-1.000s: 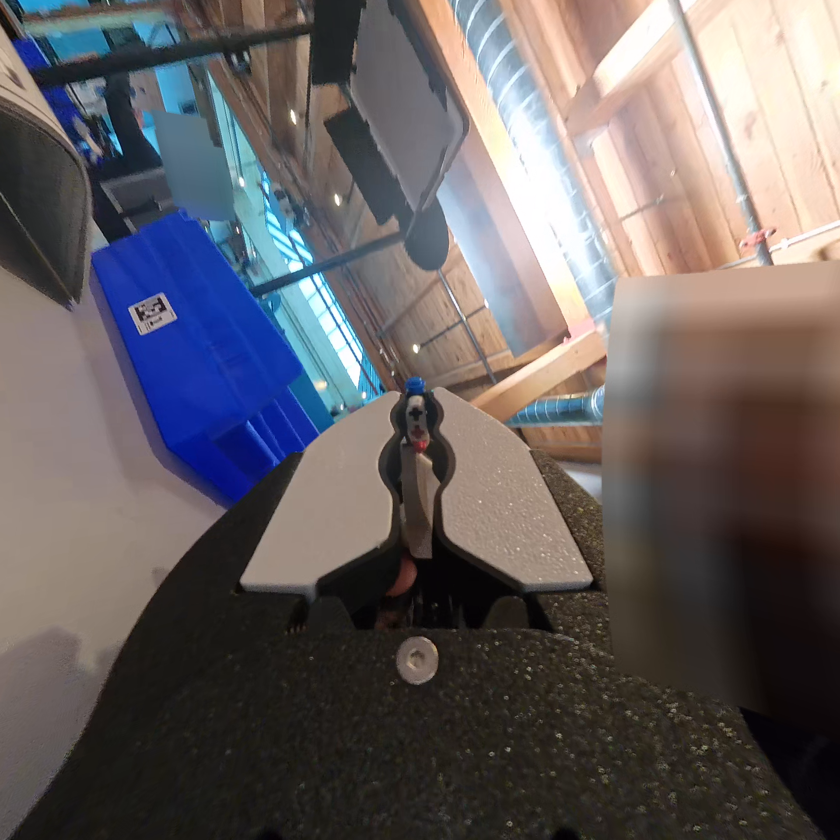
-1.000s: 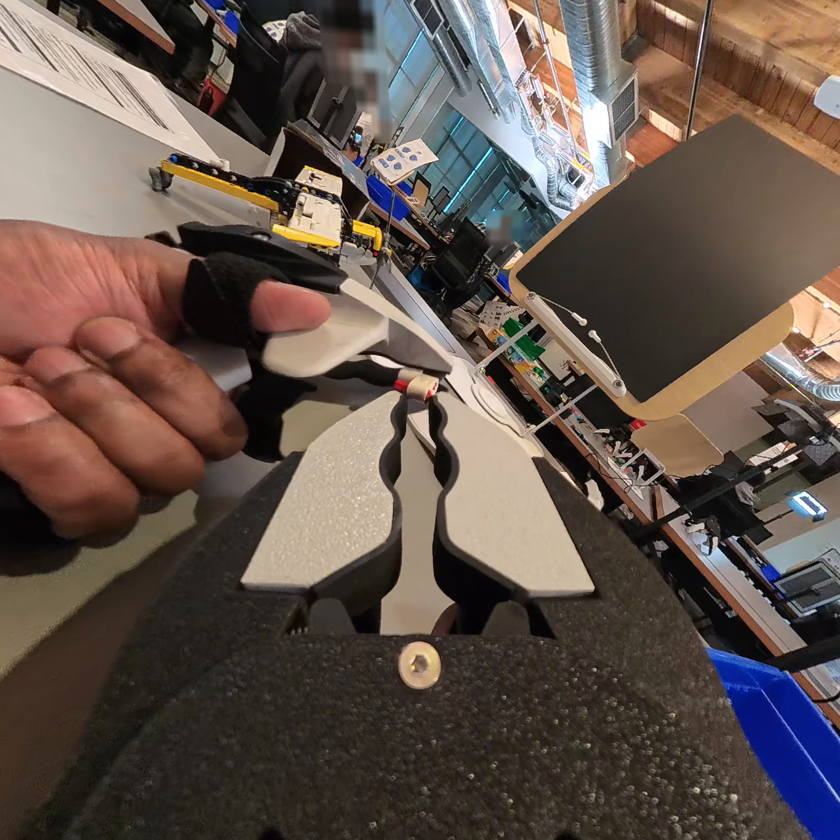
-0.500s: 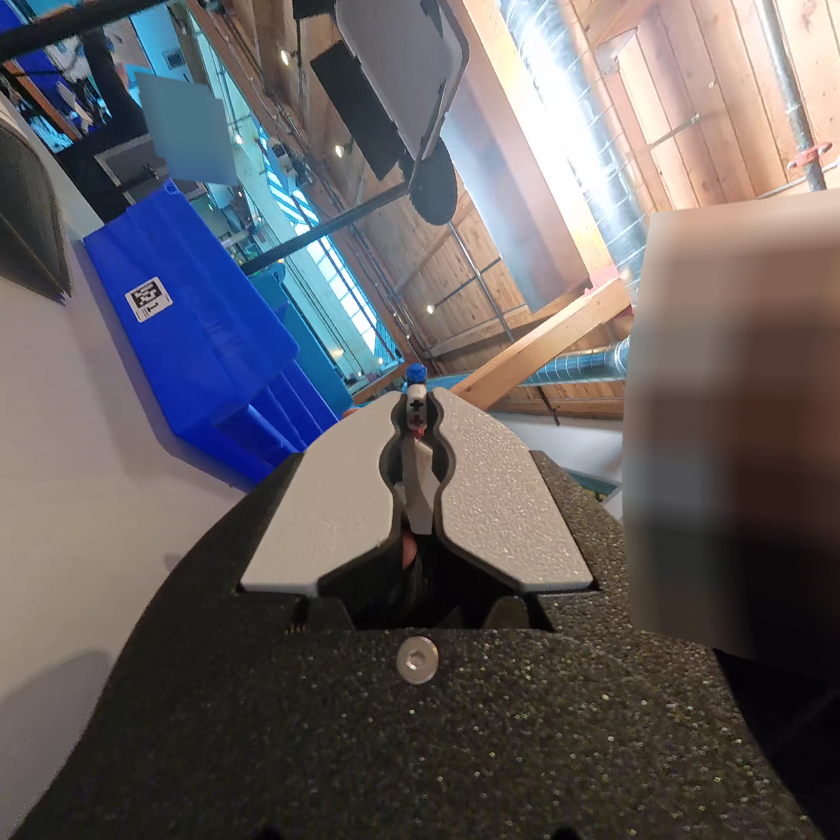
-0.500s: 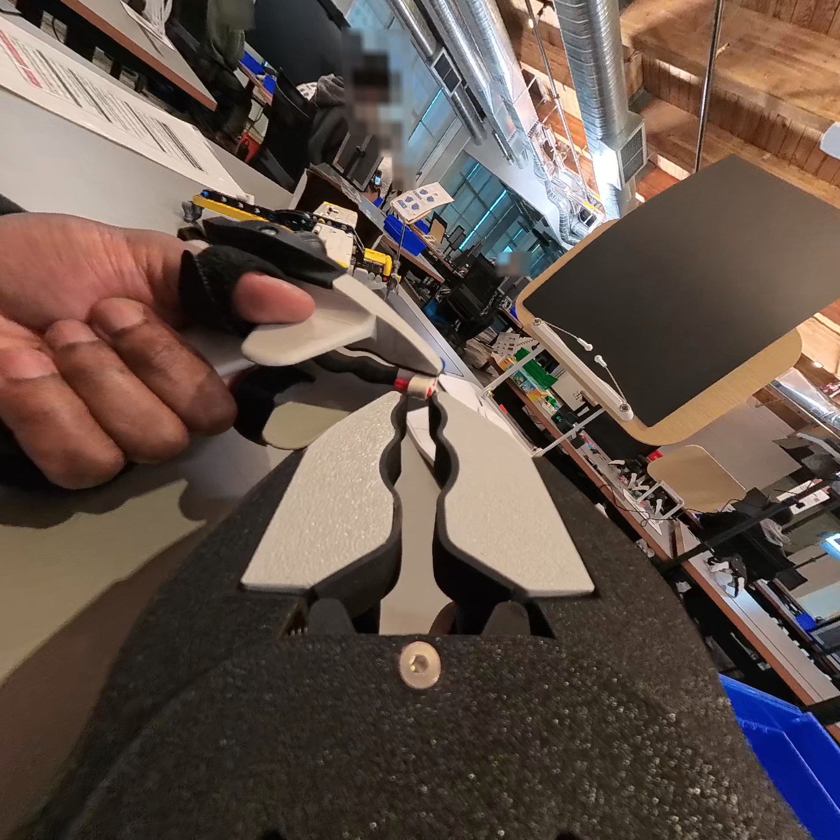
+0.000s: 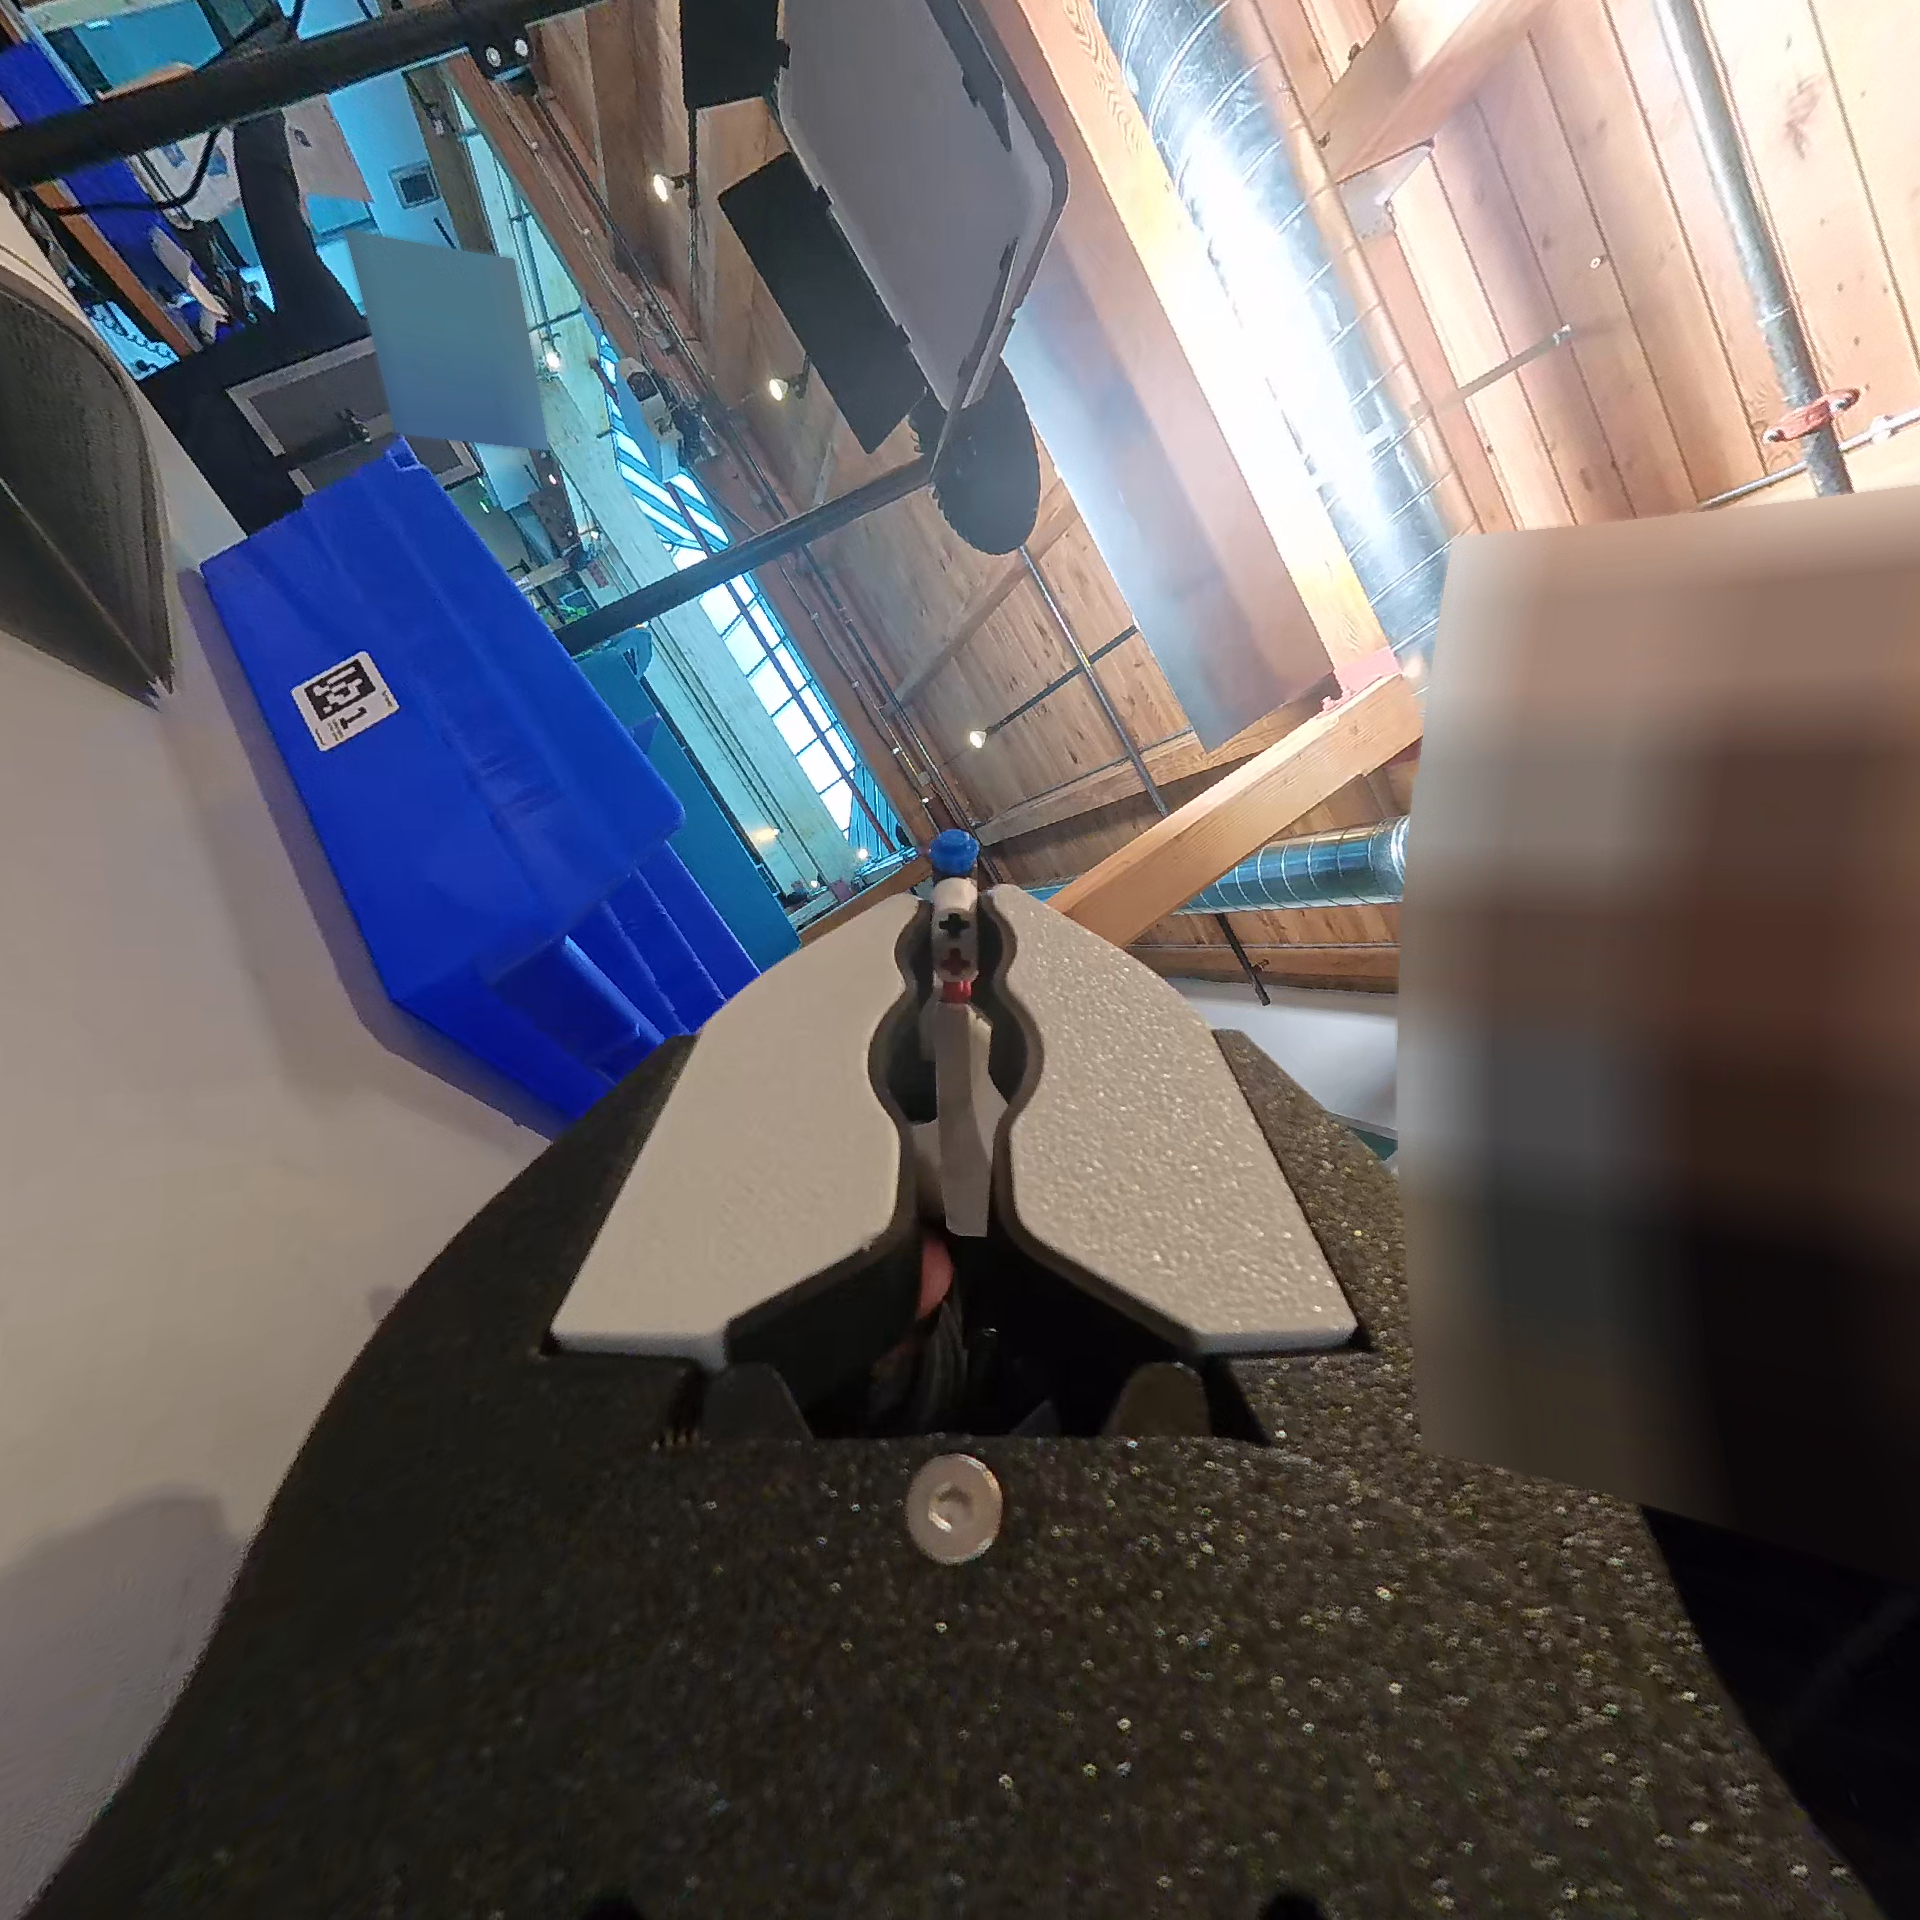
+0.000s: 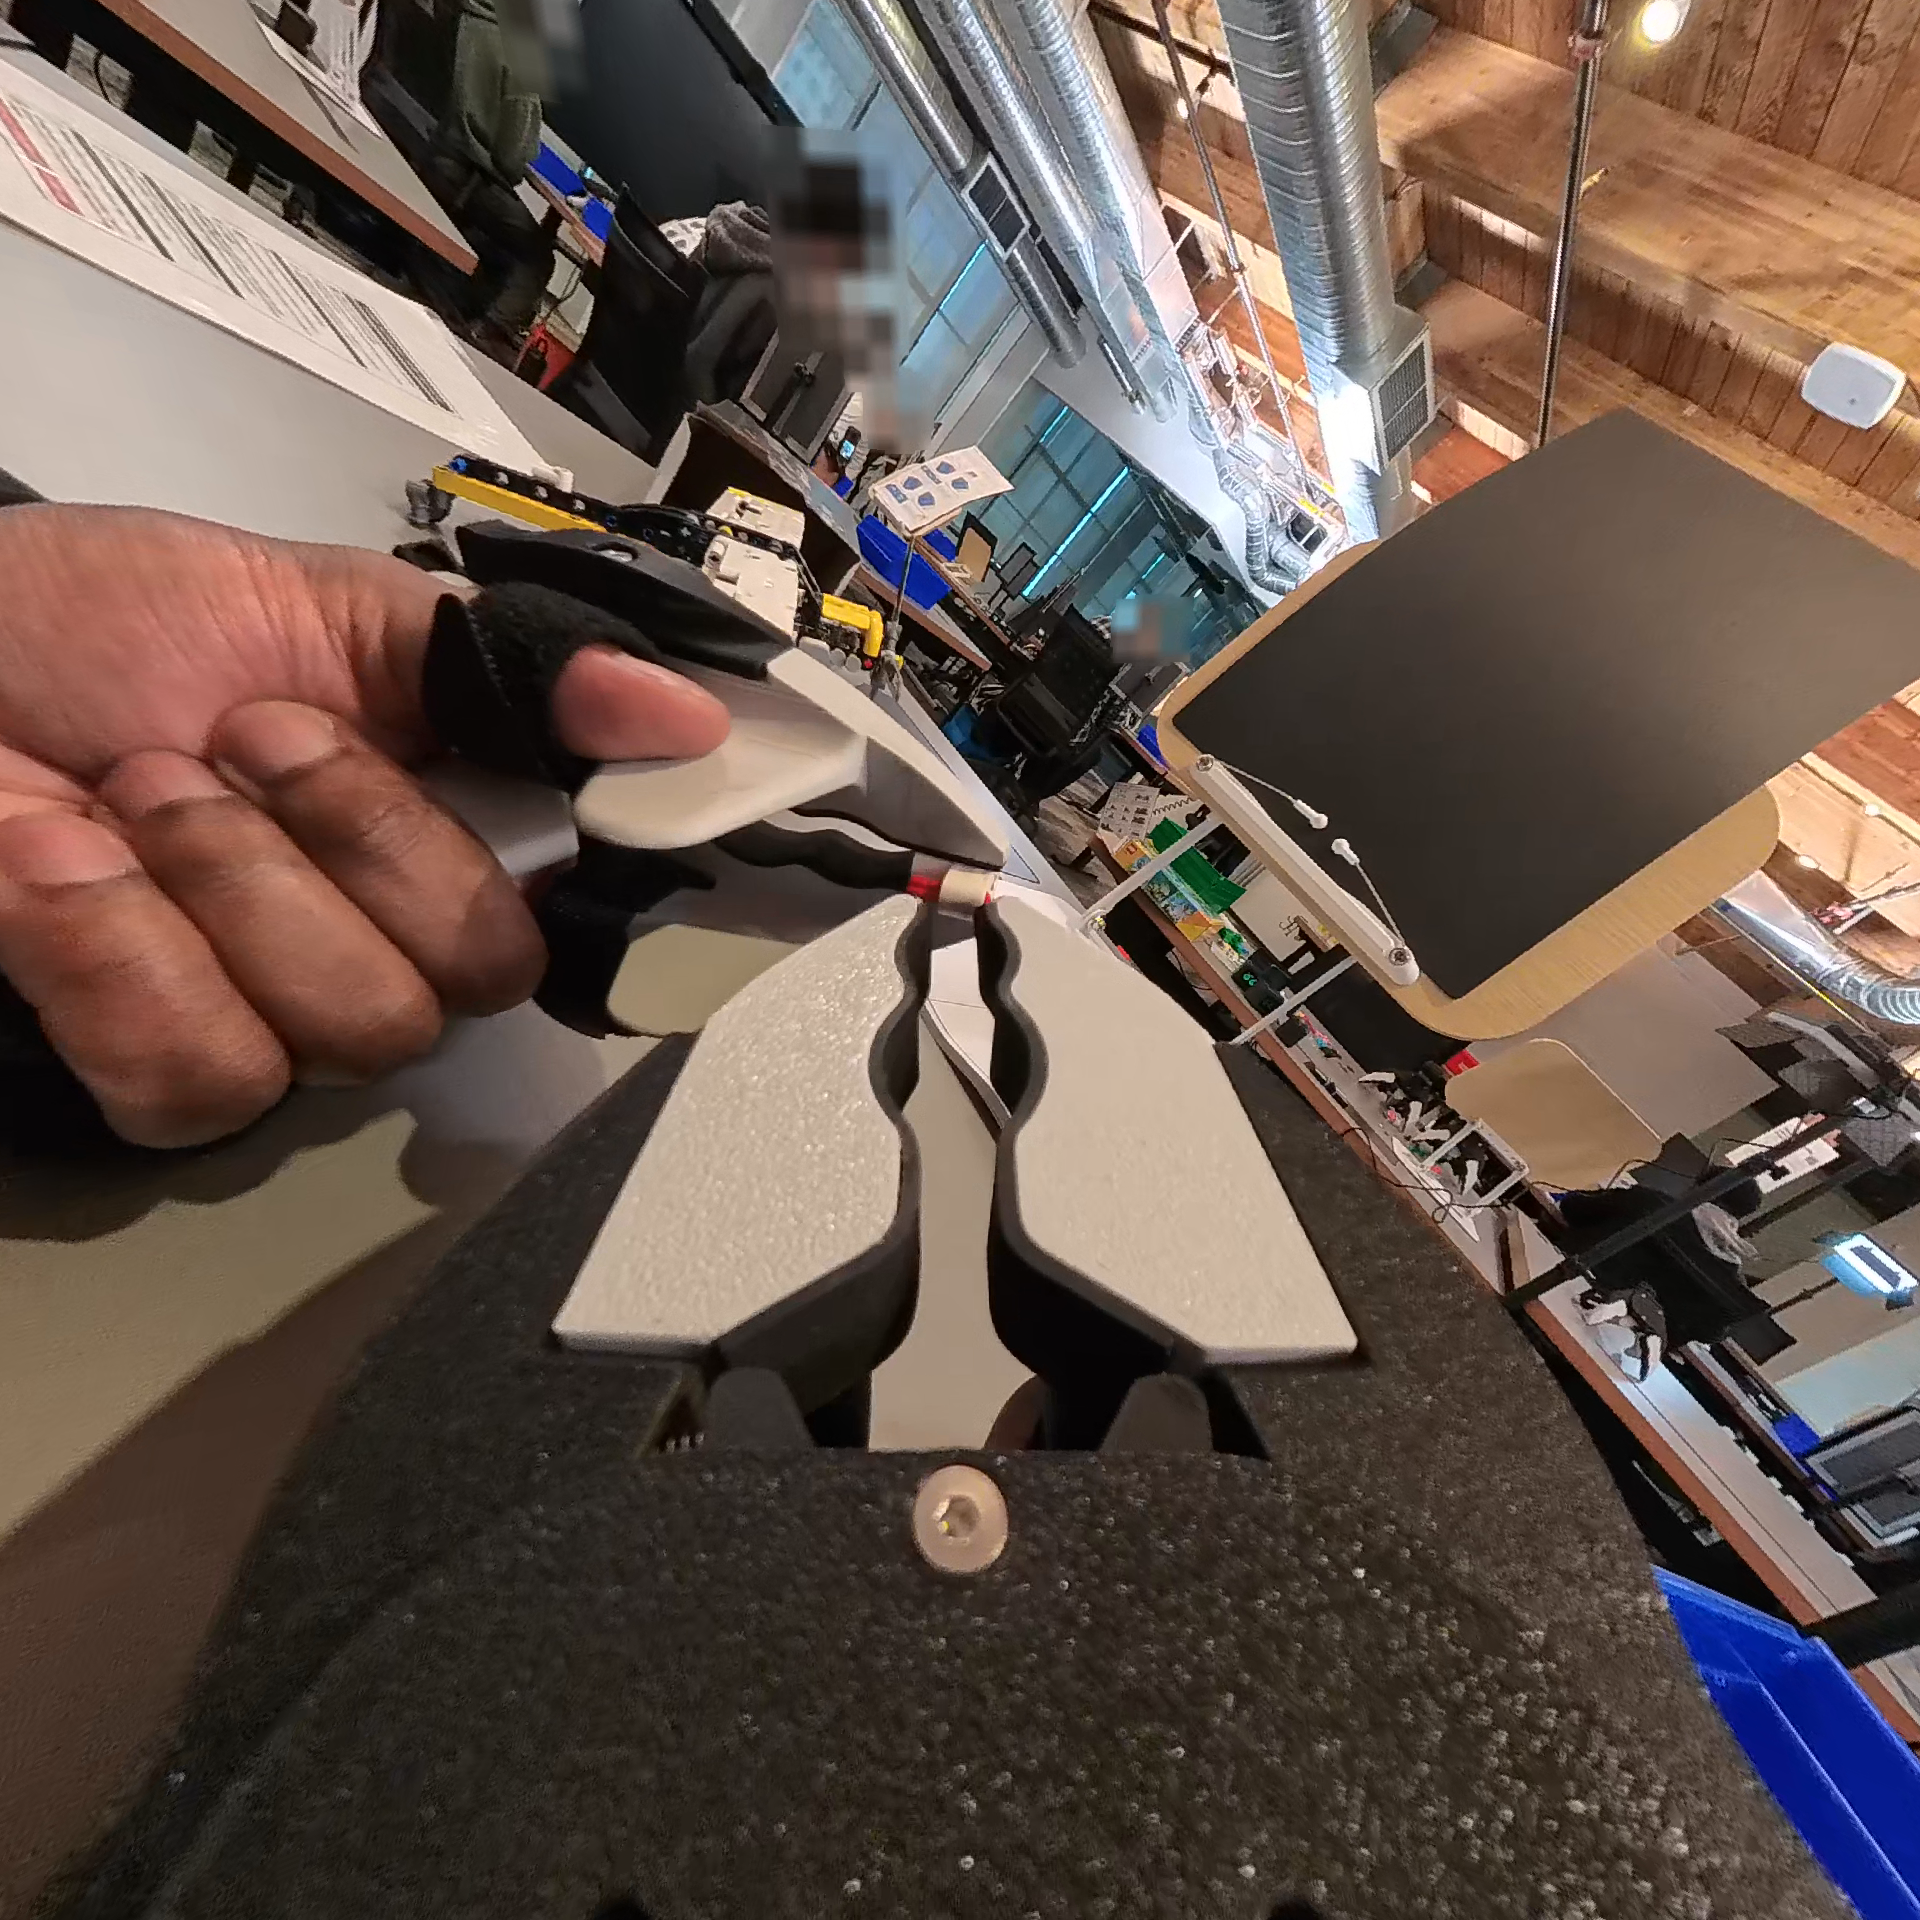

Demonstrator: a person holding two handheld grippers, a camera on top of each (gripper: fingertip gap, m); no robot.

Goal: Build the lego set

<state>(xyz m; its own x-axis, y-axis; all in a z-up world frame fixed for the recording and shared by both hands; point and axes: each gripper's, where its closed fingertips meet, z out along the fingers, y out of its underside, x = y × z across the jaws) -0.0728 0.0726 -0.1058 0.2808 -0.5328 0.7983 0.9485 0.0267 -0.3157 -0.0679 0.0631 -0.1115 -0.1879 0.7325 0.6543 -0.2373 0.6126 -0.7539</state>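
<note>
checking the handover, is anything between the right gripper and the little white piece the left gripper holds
Nothing visible stands between them. The small white piece, clamped at the tips of the left gripper, lies right at the fingertips of the right gripper. Whether those fingertips touch it cannot be told.

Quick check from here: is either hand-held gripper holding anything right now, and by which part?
Left hand-held gripper: clamps a small white connector piece by its sides, blue pin above. Right hand-held gripper: tips on the same white piece; whether they grip it cannot be told.
</note>
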